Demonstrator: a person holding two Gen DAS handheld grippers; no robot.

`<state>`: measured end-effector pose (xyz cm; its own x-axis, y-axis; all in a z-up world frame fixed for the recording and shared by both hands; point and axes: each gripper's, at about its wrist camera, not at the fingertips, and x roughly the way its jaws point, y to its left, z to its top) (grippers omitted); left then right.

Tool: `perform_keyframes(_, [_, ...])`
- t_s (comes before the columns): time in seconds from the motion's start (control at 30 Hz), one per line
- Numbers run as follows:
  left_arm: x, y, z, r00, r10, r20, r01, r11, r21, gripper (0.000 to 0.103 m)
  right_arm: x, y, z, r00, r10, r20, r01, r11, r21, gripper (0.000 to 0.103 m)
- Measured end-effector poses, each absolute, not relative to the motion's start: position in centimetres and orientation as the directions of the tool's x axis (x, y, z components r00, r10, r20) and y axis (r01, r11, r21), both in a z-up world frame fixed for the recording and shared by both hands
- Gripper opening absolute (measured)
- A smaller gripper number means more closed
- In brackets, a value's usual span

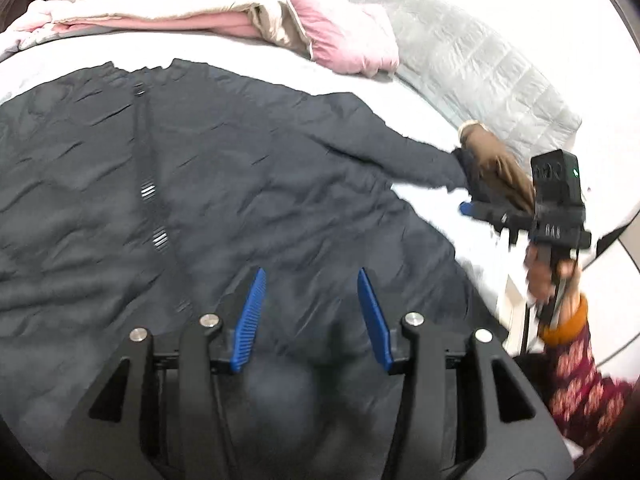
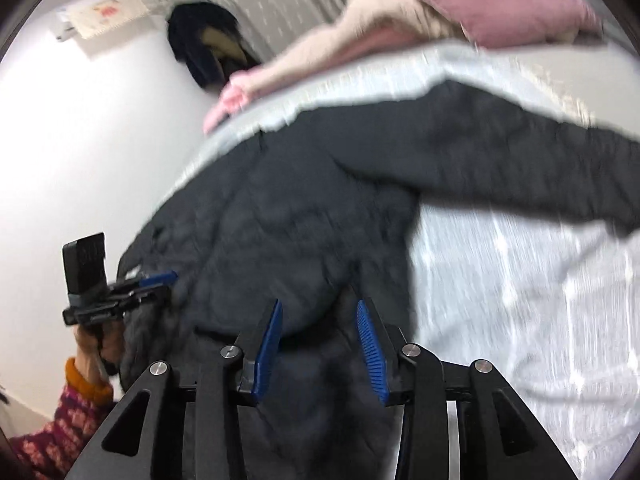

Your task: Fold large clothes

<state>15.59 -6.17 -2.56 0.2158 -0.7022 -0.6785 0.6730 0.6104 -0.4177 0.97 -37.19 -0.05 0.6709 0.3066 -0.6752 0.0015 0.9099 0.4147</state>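
Blue ribbed pads of the left gripper [image 1: 311, 318] stand partly apart just above the near hem of the dark jacket [image 1: 224, 184], and no cloth lies between them, so that tool holds nothing. In its own view the right gripper [image 2: 318, 346] shows the same: jaws partly apart, hanging over the jacket's near edge; the picture is blurred, yet no fabric looks pinched.

Spread flat on the pale bed sheet [image 1: 432, 216], the jacket has its front up, collar at the far side and hem near, so its long axis runs from near to far. A strip of snaps goes up the middle. One sleeve [image 1: 404, 156] reaches out to the right, across the sheet, and ends at a cuff with a brown lining. In the left wrist view the right gripper [image 1: 466, 208] sits just beside that cuff, its blue tip close to the end of the sleeve, while the left tool hangs over the middle of the hem, well apart from it.

By my judgement the next fold is this sleeve, laid leftward over the body, and the right hand [image 1: 544, 276] is plainly the nearer one for it. Pink bedding [image 1: 344, 36] and a grey quilt [image 1: 480, 64] lie far off, clear of the work
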Motion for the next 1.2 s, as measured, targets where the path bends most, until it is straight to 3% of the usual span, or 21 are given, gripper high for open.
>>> perform_keyframes(0.13, [14.4,-11.1,-5.5,0.195,-0.635,-0.748,0.721,0.609,-0.329,0.05,3.9,-33.6,-1.7,0.642,0.27,-0.717,-0.024,0.942,0.334,0.039])
perform_keyframes(0.27, [11.4,-12.8,-7.3,0.214,-0.538,-0.815,0.806,0.569,-0.163,0.051,4.6,-32.0,-6.2,0.477,0.148,-0.866,0.001,0.986,0.169,0.039])
perform_keyframes(0.4, [10.5,-11.6,-7.0,0.191,-0.52,-0.833,0.814,0.558,-0.161,0.051,2.9,-33.1,-6.6,0.426,0.202,-0.882,-0.014,0.976,0.217,0.039])
perform_keyframes(0.47, [10.2,-10.8,-6.4,0.187,-0.52,-0.833,0.804,0.568,-0.175,0.051,2.3,-34.2,-6.0,0.434,0.243,-0.867,0.0,0.963,0.27,0.04])
perform_keyframes(0.53, [10.0,-10.1,-5.5,0.184,-0.518,-0.836,0.791,0.582,-0.187,0.06,1.9,-35.6,-5.0,0.457,0.25,-0.854,0.043,0.952,0.302,0.046])
perform_keyframes(0.6, [9.8,-9.9,-4.8,0.21,-0.522,-0.827,0.772,0.608,-0.188,0.077,1.6,-37.8,-4.1,0.514,0.242,-0.823,0.105,0.935,0.34,0.06])
perform_keyframes(0.67, [9.6,-8.7,-3.5,0.254,-0.546,-0.798,0.751,0.631,-0.193,0.081,1.2,-40.2,-3.4,0.581,0.195,-0.79,0.193,0.91,0.366,0.07])
perform_keyframes(0.93, [12.8,-4.0,-1.5,0.394,-0.562,-0.727,0.565,0.772,-0.291,0.087,0.5,-52.1,-4.6,0.724,-0.076,-0.685,0.572,0.62,0.536,0.071])
perform_keyframes(1.2, [15.7,-0.7,-1.2,0.468,-0.523,-0.713,0.453,0.834,-0.315,0.087,1.8,-57.1,-7.1,0.805,-0.105,-0.584,0.573,0.392,0.719,0.071])
